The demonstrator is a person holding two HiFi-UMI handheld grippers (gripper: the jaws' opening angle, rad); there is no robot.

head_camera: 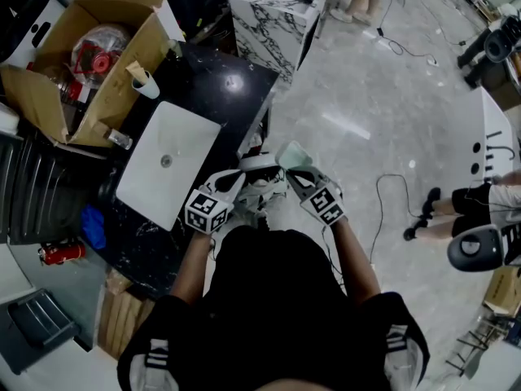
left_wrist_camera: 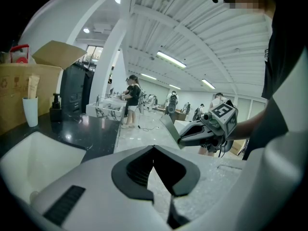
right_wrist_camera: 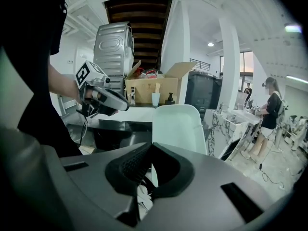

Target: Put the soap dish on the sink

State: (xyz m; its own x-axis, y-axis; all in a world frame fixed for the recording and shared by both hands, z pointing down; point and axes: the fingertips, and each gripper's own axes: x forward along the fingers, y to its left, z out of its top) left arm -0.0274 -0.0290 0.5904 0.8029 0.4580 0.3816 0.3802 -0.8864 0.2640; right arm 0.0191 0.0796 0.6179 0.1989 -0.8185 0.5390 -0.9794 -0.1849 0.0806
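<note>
The soap dish (head_camera: pixel 291 153) is pale green with rounded corners. My right gripper (head_camera: pixel 295 172) is shut on its lower edge and holds it upright in the air, right of the counter. In the right gripper view the soap dish (right_wrist_camera: pixel 179 128) rises straight above the right gripper (right_wrist_camera: pixel 153 149). The white sink (head_camera: pixel 167 163) is set in a black countertop (head_camera: pixel 220 84) to the left. My left gripper (head_camera: pixel 259 164) is shut on nothing, close beside the right one. In the left gripper view the left gripper (left_wrist_camera: pixel 154 148) points past the counter, with the right gripper (left_wrist_camera: pixel 185 137) and the dish (left_wrist_camera: pixel 169 129) ahead.
An open cardboard box (head_camera: pixel 89 55) and a white cup (head_camera: pixel 145 84) stand at the counter's far end, with a dark pump bottle (left_wrist_camera: pixel 56 109) nearby. A marble block (head_camera: pixel 277 15) stands beyond. A cable (head_camera: pixel 391 194) and another person's legs (head_camera: pixel 480 202) are on the floor to the right.
</note>
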